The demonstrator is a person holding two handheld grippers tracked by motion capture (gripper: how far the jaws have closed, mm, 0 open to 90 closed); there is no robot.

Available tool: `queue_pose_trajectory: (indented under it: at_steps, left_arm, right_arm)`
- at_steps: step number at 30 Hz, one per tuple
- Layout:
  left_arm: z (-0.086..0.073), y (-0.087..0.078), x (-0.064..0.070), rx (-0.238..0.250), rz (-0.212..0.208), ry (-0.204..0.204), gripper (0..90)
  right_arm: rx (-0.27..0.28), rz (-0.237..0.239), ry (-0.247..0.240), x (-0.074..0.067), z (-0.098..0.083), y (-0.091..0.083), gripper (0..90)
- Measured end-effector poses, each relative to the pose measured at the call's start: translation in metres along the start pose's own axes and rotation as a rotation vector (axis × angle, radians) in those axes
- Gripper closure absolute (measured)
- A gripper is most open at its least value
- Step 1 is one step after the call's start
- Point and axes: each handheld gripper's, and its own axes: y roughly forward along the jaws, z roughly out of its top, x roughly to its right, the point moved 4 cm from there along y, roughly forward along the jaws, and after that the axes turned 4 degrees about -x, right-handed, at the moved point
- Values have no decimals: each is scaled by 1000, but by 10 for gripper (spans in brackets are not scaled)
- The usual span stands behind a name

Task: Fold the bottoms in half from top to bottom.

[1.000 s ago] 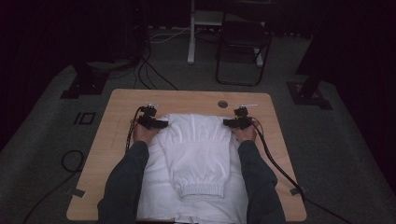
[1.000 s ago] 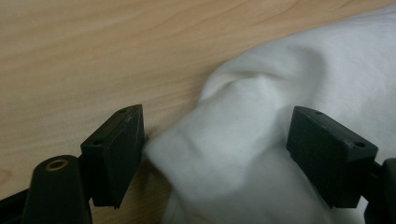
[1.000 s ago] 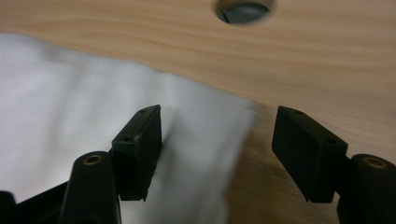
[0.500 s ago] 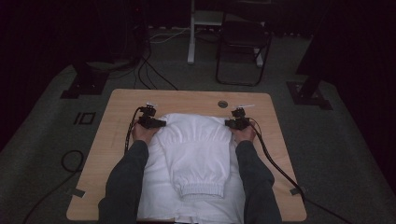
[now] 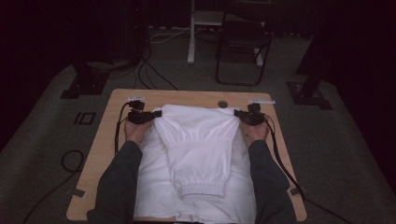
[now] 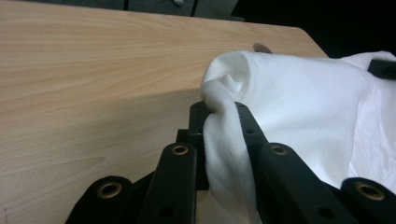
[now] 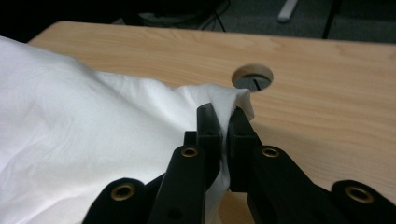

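A white garment [image 5: 196,144] with a ribbed hem lies folded on the wooden table [image 5: 109,140]. My left gripper [image 5: 156,113] is shut on its far left corner, where the cloth [image 6: 303,102] bunches between the jaws of that gripper [image 6: 219,109]. My right gripper [image 5: 237,113] is shut on the far right corner, with a thin fold of the cloth [image 7: 70,116] pinched between its jaws [image 7: 225,114]. Both pairs of jaws have just been closing on the fabric. The far edge hangs taut between them, lifted off the table.
A round cable hole [image 5: 222,103] sits in the table just behind the garment's far edge. Bare wood lies to the left and right of the cloth. On the floor beyond stand a chair [image 5: 243,42] and stand feet, with cables [image 5: 70,161] at the left.
Both grippers have shut on the garment's far corners and risen. The far edge, flat before, is now lifted and stretched between them.
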Motion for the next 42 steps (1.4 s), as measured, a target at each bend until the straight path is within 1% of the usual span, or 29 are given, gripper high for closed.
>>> queue_pose_trajectory:
  at_steps: [2,3,5,7,9,11,14,16,18,20,22,23,24,25,28,31,32,34,36,39,42]
  left_arm:
    - [-1,-6,4,1,6,32,819]
    - [-2,-10,6,6,0,38,818]
    - [-4,-18,10,9,11,71,814]
    - [-7,-26,15,33,-6,86,814]
    - [-11,-33,20,38,-10,107,815]
    - [-18,-42,25,53,-28,123,814]
    - [-32,-56,35,67,-57,164,814]
    - [-46,-67,41,70,-80,189,813]
    - [-57,-73,46,64,-95,209,812]
    - [-71,-79,50,59,-108,214,810]
    - [-88,-83,54,36,-117,223,808]
    - [-94,-83,55,26,-119,223,807]
    - [-102,-83,56,7,-120,225,807]
    - [-111,-81,58,-20,-114,234,803]
    - [-131,-78,60,-64,-101,242,795]
    - [-147,-69,61,-126,-69,244,791]
    - [-153,-65,61,-151,-58,251,790]
    - [-163,-58,60,-183,-36,258,790]
    - [-170,-51,59,-191,-29,248,791]
    - [-171,-47,57,-183,-23,246,792]
    - [-171,-44,56,-179,-13,263,793]
  right_arm:
    - [19,12,-25,-4,1,-8,865]
    - [28,16,-48,-6,1,-11,864]
    - [44,28,-76,-11,1,-19,863]
    - [63,40,-111,-17,-1,-28,863]
    - [80,56,-128,-21,-4,-36,862]
    - [106,83,-141,-26,-11,-48,862]
    - [122,109,-168,-33,-23,-64,862]
    - [129,130,-180,-37,-34,-75,862]
    - [121,143,-203,-43,-46,-84,861]
    - [108,156,-219,-48,-60,-92,860]
    - [93,166,-230,-54,-76,-99,860]
    - [78,171,-240,-57,-86,-102,859]
    - [67,172,-242,-58,-92,-103,858]
    - [51,169,-246,-59,-100,-105,857]
    - [-2,159,-253,-62,-124,-104,854]
    - [-48,165,-238,-63,-145,-99,853]
    - [-63,159,-234,-63,-151,-97,852]
    - [-91,159,-226,-63,-160,-91,852]
    - [-123,151,-234,-64,-165,-87,850]
    - [-170,126,-260,-66,-170,-78,849]
    - [-179,102,-274,-67,-170,-72,846]
